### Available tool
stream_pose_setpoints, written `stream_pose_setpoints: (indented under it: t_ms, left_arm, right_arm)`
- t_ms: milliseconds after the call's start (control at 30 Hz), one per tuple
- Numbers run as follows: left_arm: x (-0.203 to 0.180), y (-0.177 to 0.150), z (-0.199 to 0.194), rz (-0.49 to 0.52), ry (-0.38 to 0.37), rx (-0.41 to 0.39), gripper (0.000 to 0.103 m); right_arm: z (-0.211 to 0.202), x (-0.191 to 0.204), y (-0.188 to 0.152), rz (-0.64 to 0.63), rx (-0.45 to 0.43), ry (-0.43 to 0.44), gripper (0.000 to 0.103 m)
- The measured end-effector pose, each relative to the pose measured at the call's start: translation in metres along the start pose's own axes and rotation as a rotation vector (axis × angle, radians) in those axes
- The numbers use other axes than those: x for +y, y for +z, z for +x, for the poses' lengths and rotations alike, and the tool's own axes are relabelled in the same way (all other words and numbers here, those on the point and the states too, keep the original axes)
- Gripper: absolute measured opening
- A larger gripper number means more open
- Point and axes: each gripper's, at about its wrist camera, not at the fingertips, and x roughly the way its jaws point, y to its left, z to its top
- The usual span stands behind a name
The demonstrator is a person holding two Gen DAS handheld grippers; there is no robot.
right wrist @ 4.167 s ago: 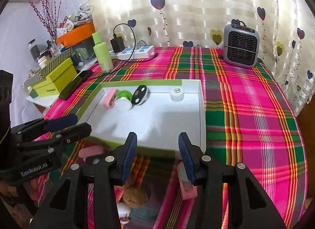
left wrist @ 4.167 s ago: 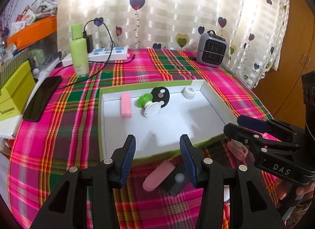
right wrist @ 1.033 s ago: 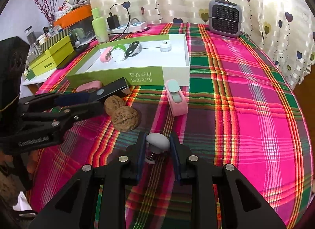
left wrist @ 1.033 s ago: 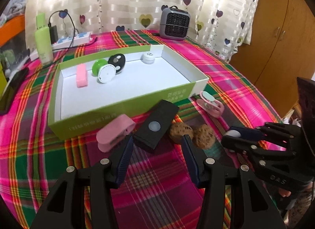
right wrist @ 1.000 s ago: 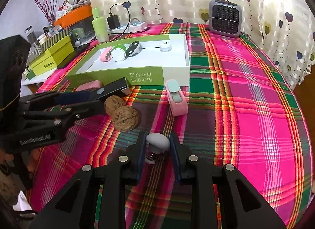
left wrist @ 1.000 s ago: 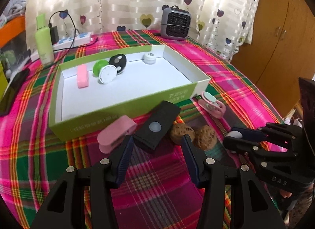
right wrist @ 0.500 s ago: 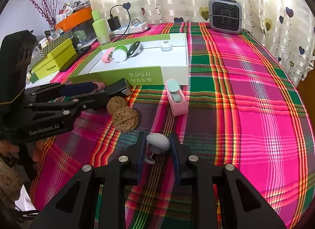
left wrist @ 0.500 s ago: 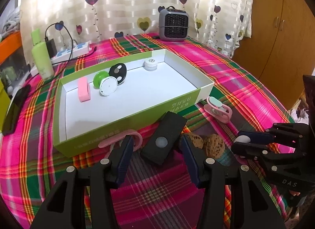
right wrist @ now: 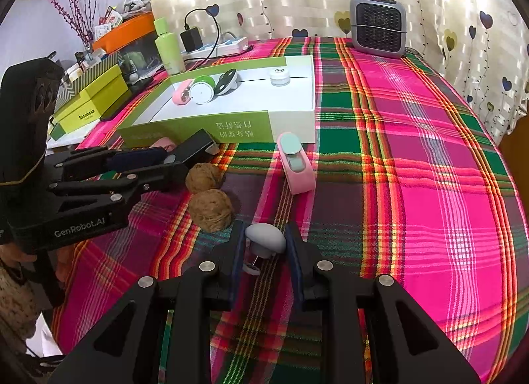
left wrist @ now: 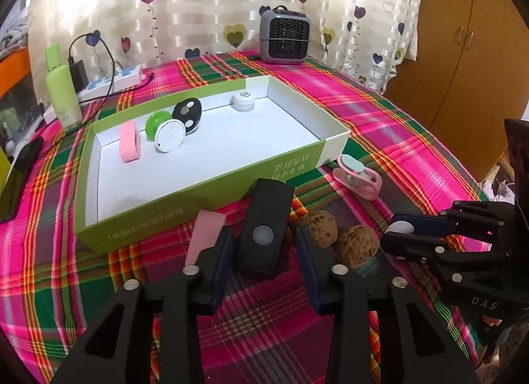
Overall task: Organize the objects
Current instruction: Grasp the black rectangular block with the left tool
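Note:
On the plaid cloth a black oblong device [left wrist: 264,228] lies with its near end between the fingers of my left gripper [left wrist: 266,261]. The jaws are closing; a gap still shows on its right side. A pink piece [left wrist: 206,233] leans just outside the left finger. Two walnuts [left wrist: 317,228] sit to the right, a pink clip [left wrist: 357,179] beyond them. My right gripper [right wrist: 264,250] is shut on a pale grey dome-shaped knob [right wrist: 264,235], low over the cloth. The green-and-white box [left wrist: 211,182] holds several small items.
A grey heater [right wrist: 378,25] stands at the back. A green bottle [left wrist: 62,96], power strip [left wrist: 109,83] and phone [left wrist: 18,182] lie left of the box. Yellow-green boxes [right wrist: 89,109] are stacked at the table's left edge. A wooden cupboard [left wrist: 469,53] stands to the right.
The left jaws have narrowed around the black device's near end, and the pink piece now stands tipped beside the left finger. The right gripper keeps its hold on the knob, unmoved.

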Motion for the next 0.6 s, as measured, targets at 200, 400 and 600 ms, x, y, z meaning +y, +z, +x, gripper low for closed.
stream_pose_setpoints:
  t_ms: [200, 400, 600]
  left_arm:
    - [-0.002, -0.003, 0.001, 0.000, -0.003, 0.005, 0.025]
    - [0.000, -0.012, -0.007, -0.032, -0.015, 0.013, 0.025]
    - [0.002, -0.030, -0.024, -0.047, -0.010, 0.024, 0.025]
  right_arm:
    - [0.000, 0.000, 0.000, -0.002, 0.000, -0.002, 0.025]
    - [0.000, 0.002, -0.001, -0.011, -0.001, -0.014, 0.025]
    - [-0.003, 0.007, -0.003, -0.020, -0.007, -0.013, 0.025]
